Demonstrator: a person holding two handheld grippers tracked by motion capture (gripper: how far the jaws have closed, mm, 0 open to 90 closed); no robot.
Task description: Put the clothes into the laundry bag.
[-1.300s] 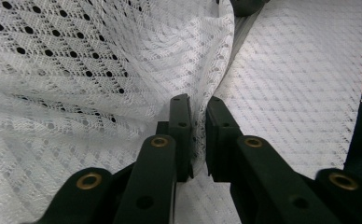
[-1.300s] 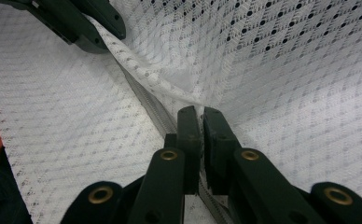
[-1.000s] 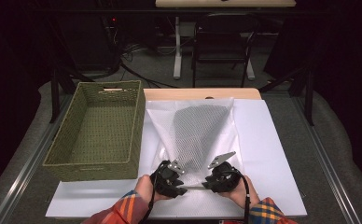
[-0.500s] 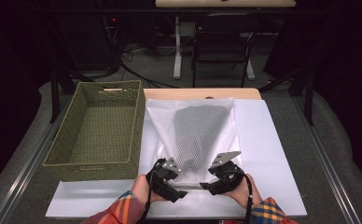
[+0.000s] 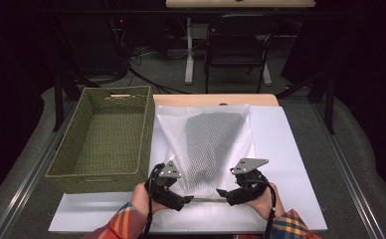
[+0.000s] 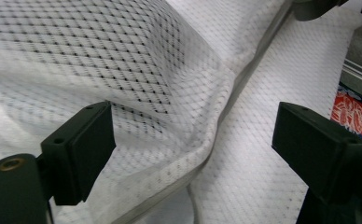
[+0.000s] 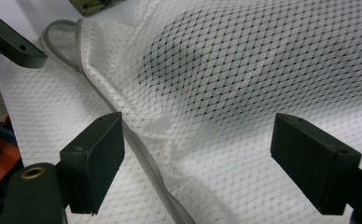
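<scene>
We saw a white mesh bag [image 5: 203, 144] lying flat on a white sheet [image 5: 290, 164] in the middle of the table, with a dark item [image 5: 208, 137] showing through its netting. The bag's near edge ran along a grey zip strip [image 5: 206, 200] between the two grippers. In the left gripper view the mesh [image 6: 170, 93] was folded and rumpled between the jaws, which stood wide apart and gripped nothing. In the right gripper view the jaws were likewise spread wide over the netting [image 7: 226, 93], with the grey strip [image 7: 137, 135] passing just beside one jaw, and nothing was clamped. From the high view, the left gripper [image 5: 183, 200] sat at the bag's near left corner and the right gripper [image 5: 222, 193] at its near right corner, each held by a hand in a plaid sleeve [image 5: 121, 226]. A green woven basket [image 5: 146, 134] stood just beside the bag on the left, its long wall along the bag's edge
</scene>
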